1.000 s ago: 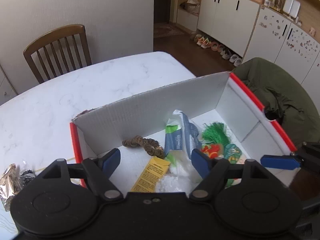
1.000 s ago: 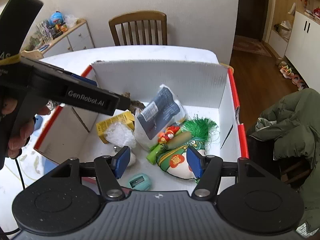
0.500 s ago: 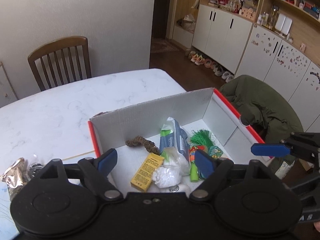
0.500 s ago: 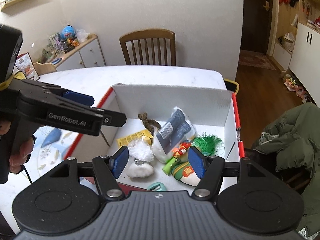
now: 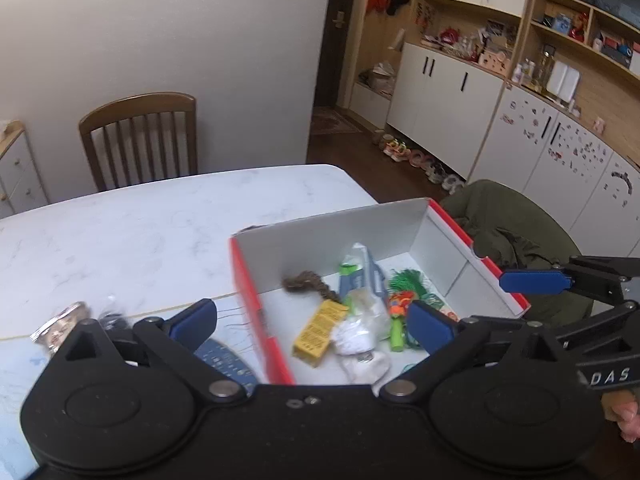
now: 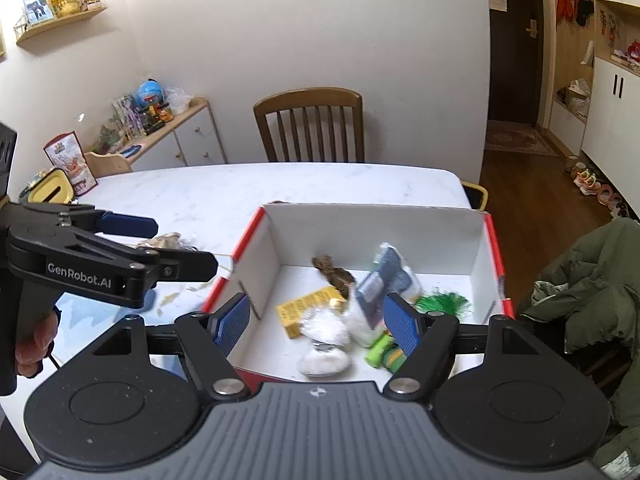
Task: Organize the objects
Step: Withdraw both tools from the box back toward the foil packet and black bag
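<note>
Ahead of both spread, empty claws, left claw (image 5: 312,320) and right claw (image 6: 316,324): box (image 6: 440,232) mostly filled; foil packet (image 5: 60,320) and remote (image 5: 224,360) left on tabletop (image 5: 160,220).

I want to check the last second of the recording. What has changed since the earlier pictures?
Both the left gripper and the right gripper pulled up and back from the box, empty, fingers open throughout. The yellow packet and green tassel stayed inside, unmoved.

A lived-in home dining area — wooden chair (image 6: 309,124) at a marble counter (image 6: 224,192), shoes (image 5: 420,160) by white cupboards (image 5: 444,92), cluttered shelves (image 5: 580,36) — an entry door (image 6: 514,44) beyond.
</note>
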